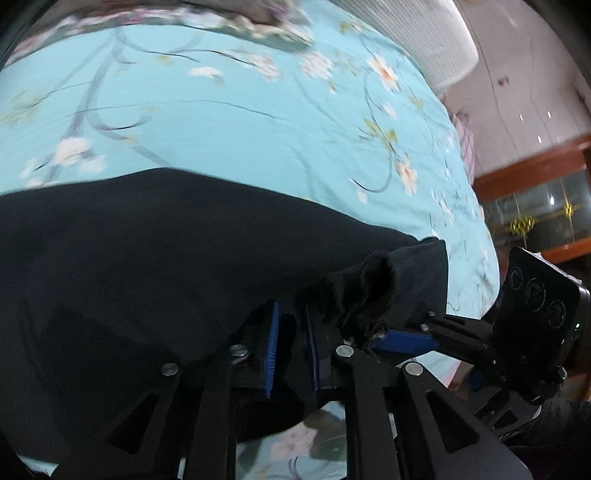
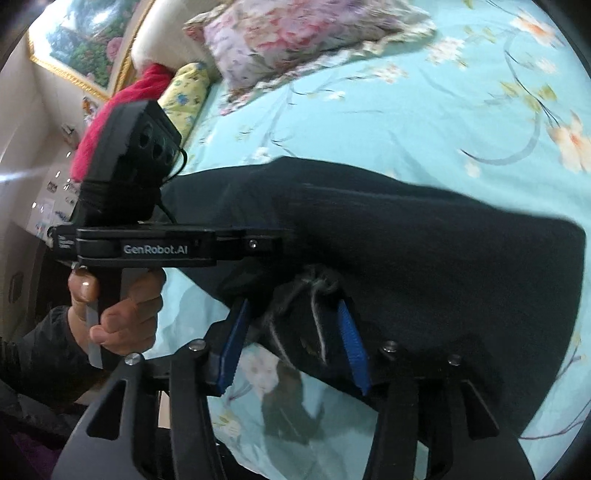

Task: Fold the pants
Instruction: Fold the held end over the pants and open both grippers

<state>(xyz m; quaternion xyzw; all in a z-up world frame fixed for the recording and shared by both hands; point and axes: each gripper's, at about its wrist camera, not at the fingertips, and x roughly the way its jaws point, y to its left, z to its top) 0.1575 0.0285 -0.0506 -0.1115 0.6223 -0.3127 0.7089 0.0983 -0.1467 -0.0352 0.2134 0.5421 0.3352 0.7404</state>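
Black pants (image 1: 147, 251) lie across a light blue floral bedsheet (image 1: 229, 122). In the left wrist view my left gripper (image 1: 291, 332) has its blue pads (image 1: 271, 347) close together on a bunched edge of the pants. The right gripper (image 1: 406, 341) reaches in from the right and touches the same end. In the right wrist view the pants (image 2: 424, 251) hang lifted, and my right gripper (image 2: 295, 332) has its blue pads (image 2: 352, 343) apart around the waist with its grey drawstring (image 2: 317, 295). The left gripper (image 2: 266, 242) grips the pants at the left.
A floral pillow (image 2: 295, 33), a yellow pillow (image 2: 186, 86) and a red cloth (image 2: 122, 110) lie at the head of the bed. A white headboard (image 1: 424, 37) and a wooden cabinet (image 1: 535, 206) stand beyond the bed edge. A hand (image 2: 122, 314) holds the left gripper's handle.
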